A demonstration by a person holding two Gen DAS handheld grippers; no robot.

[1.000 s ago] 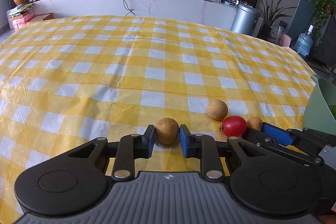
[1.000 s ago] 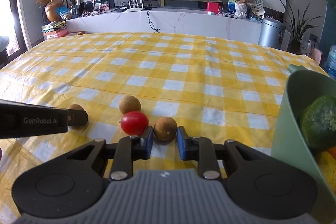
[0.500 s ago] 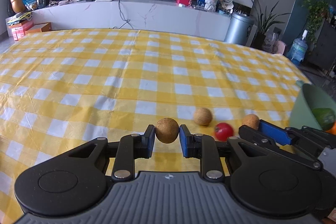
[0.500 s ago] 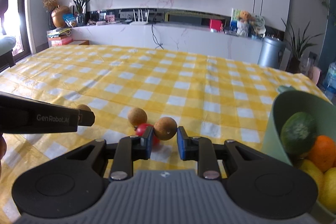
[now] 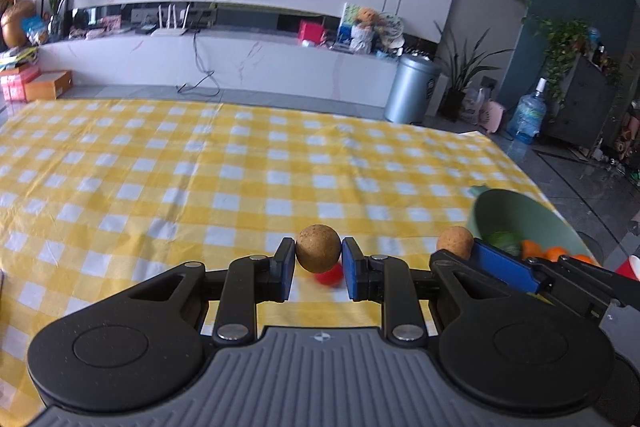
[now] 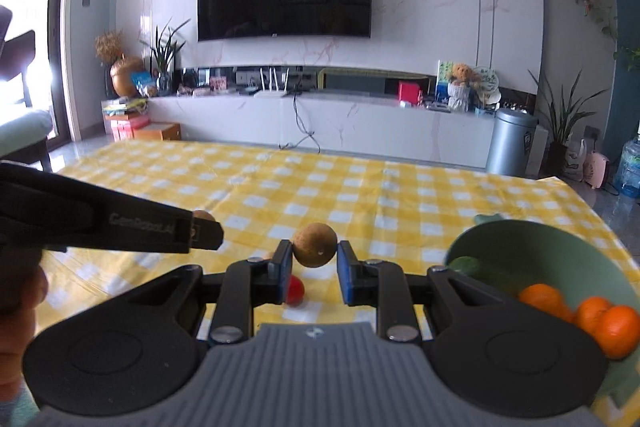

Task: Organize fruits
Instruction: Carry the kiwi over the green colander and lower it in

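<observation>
Left wrist view: left tongs [image 5: 318, 263] at lower centre, blue pads clamped on a round, rough-skinned tan fruit [image 5: 318, 253], held clear of the yellow-and-white checked tabletop [image 5: 200, 183]. Just below and behind that fruit, a blurred small red round fruit [image 5: 330, 274] on the cloth. At right, right tongs [image 5: 460, 251] seen from the side, closed on a second round tan fruit [image 5: 455, 242] at their tip. Behind them, toward the right edge, a pale green plastic bowl [image 5: 516, 211] with a dark green fruit [image 5: 503, 242] and orange citrus fruits [image 5: 538, 250] inside.

Right wrist view: right tongs [image 6: 313, 259] at lower centre, pads gripping the second tan fruit [image 6: 314, 245] above the tabletop [image 6: 360, 195]. Red fruit [image 6: 295, 290] on the cloth below, partly hidden by the left-hand pad. At left of the frame, left tongs [image 6: 202, 223] reaching in from the side, black body lettered in grey, first tan fruit [image 6: 203, 215] only just showing at the tip; part of a hand [image 6: 18, 291] at the left edge. Green bowl [image 6: 560, 247] at lower right, with a dark green fruit [image 6: 476, 269] and orange citrus fruits [image 6: 584, 315].
</observation>
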